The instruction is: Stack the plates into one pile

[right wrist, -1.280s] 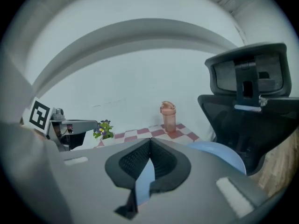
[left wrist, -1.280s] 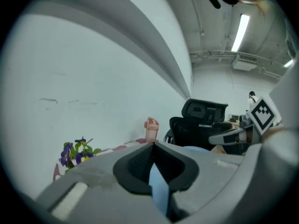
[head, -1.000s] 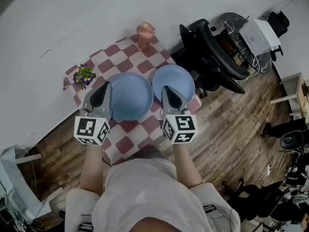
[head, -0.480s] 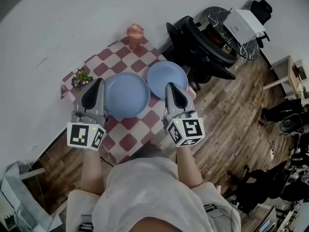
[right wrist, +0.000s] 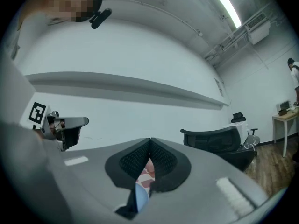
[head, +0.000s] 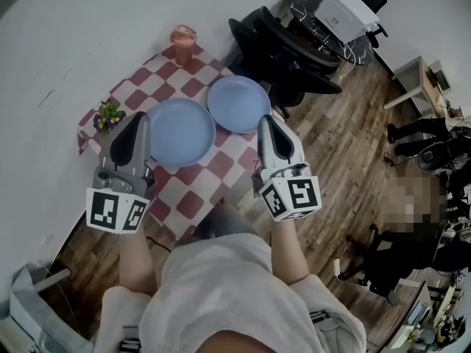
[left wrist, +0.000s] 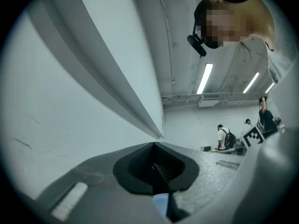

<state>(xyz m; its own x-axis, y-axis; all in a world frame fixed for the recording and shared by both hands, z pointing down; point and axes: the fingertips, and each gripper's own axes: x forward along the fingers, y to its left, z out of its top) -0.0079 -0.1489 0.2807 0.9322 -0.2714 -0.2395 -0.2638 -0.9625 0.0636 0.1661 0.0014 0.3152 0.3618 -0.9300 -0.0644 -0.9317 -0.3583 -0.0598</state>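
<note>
Head view shows 2 blue plates lying flat on the checked cloth [head: 188,193], side by side and not yet piled. The left plate [head: 180,131] lies near the cloth's middle and the right plate [head: 237,103] toward the cloth's right edge. Their rims are just beside each other; whether they touch cannot be told. A pink cup [head: 182,37] stands at the cloth's far corner and a small flower pot [head: 108,115] at the cloth's left edge.

The left gripper [head: 137,123] hangs over the cloth's left side and the right gripper [head: 269,123] over the cloth's right edge, both clear of the plates. In each gripper view the jaws are closed together with nothing between the pads, and the cameras face a pale wall rather than the cloth.

The step in hand appears to be the approach to the 1st pickup. The next move likely calls for 1 gripper to open, dip toward the cloth, pinch a plate's rim, then carry it over the other plate. A low rim flat on the cloth may be awkward to get a jaw under.
</note>
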